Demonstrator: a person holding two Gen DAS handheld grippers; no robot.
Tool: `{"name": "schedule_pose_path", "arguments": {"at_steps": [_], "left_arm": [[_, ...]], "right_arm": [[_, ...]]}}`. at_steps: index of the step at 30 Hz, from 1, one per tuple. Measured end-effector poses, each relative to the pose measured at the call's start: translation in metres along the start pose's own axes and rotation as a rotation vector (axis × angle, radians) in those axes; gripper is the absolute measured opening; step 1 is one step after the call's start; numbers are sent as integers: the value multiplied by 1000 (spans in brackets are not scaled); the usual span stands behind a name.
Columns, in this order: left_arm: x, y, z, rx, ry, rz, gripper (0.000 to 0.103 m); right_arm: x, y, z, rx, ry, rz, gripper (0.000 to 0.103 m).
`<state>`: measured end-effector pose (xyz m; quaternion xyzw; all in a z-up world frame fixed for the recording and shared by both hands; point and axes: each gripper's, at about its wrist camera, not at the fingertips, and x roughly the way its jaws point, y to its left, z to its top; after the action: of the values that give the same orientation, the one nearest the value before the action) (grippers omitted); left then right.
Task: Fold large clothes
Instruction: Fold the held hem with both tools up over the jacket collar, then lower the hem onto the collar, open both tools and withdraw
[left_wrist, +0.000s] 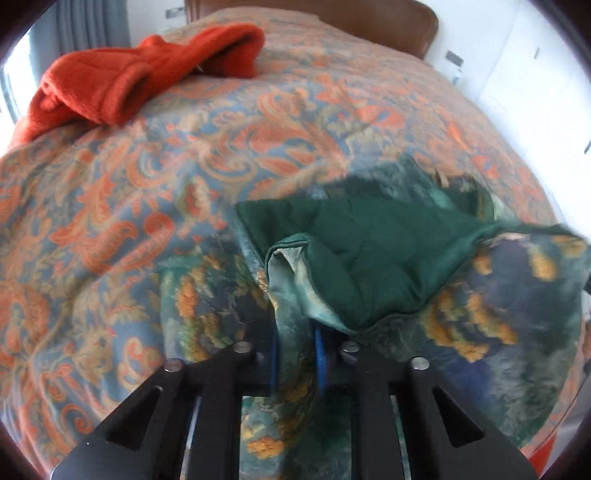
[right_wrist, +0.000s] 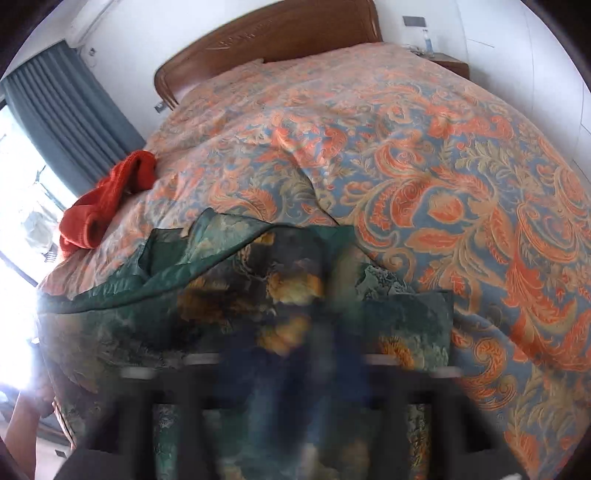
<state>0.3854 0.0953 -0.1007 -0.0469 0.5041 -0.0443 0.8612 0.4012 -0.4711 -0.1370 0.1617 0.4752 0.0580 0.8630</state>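
Left gripper (left_wrist: 297, 354): my jaws are pinching a fold of the green floral garment (left_wrist: 369, 251), narrow around it.
Right gripper (right_wrist: 295, 384): blurred; I cannot tell how my jaws are standing.
Garment: lying on the bedspread (left_wrist: 110, 206), bunched just ahead of both jaws.
Orange fleece (left_wrist: 122, 77): sitting far ahead-left.

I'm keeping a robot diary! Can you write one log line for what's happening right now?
step: folding | left claw: shut on green patterned garment | right claw: blurred, state unclear | orange fleece: untouched on bedspread
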Motion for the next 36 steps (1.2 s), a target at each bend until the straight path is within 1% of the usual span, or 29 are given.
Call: {"name": "schedule_pose_path", "arguments": {"at_steps": [2, 6, 7, 8, 9, 10, 11, 12, 13, 14, 15, 16, 17, 18, 19, 20, 23, 28, 30, 33, 36], "left_arm": [[-15, 6, 6, -32, -55, -5, 10], [-53, 11, 24, -90, -225, -19, 10], [-57, 7, 27, -89, -270, 1, 10], [-54, 2, 29, -77, -302, 38, 11], [-47, -4, 31, -58, -320, 76, 11], [-34, -8, 32, -40, -324, 115, 11], [-22, -10, 31, -32, -311, 137, 12], [-1, -9, 30, -29, -273, 155, 12], [25, -5, 25, -40, -219, 162, 14], [48, 0, 16, -51, -172, 170, 17], [62, 3, 9, -58, -154, 173, 19], [72, 5, 3, -67, -153, 173, 23], [78, 7, -4, -75, -174, 169, 27], [81, 7, -8, -80, -199, 172, 29], [84, 7, -10, -77, -210, 173, 29], [87, 8, -11, -72, -220, 169, 29], [95, 14, -13, -97, -241, 129, 30], [98, 22, -19, -157, -275, 56, 33], [97, 21, -19, -160, -276, 49, 33], [97, 20, -19, -159, -281, 55, 34], [96, 22, -21, -161, -282, 57, 36]], "right_arm": [[-11, 2, 4, 19, -54, -32, 11], [-55, 10, 18, 12, -206, -78, 10], [-63, 13, 24, 8, -247, -91, 10], [-66, 15, 29, 6, -275, -94, 10], [-67, 17, 32, 5, -297, -109, 10], [-64, 20, 36, 6, -319, -135, 10], [-57, 21, 39, 6, -321, -153, 10], [-44, 21, 41, 1, -313, -187, 10], [-30, 20, 41, -7, -300, -220, 10], [-9, 17, 38, -22, -267, -263, 10], [9, 14, 34, -35, -236, -295, 10], [34, 8, 24, -49, -192, -325, 11], [48, 2, 15, -56, -165, -331, 11], [64, -3, 4, -61, -150, -331, 12], [75, -5, -4, -65, -152, -334, 16], [84, -7, -14, -68, -171, -337, 16], [88, -10, -21, -58, -224, -325, 16], [88, -41, -23, 54, -239, -174, 17], [92, -43, -24, 68, -246, -150, 17], [91, -45, -25, 76, -254, -138, 17], [90, -40, -26, 59, -263, -163, 17]]}}
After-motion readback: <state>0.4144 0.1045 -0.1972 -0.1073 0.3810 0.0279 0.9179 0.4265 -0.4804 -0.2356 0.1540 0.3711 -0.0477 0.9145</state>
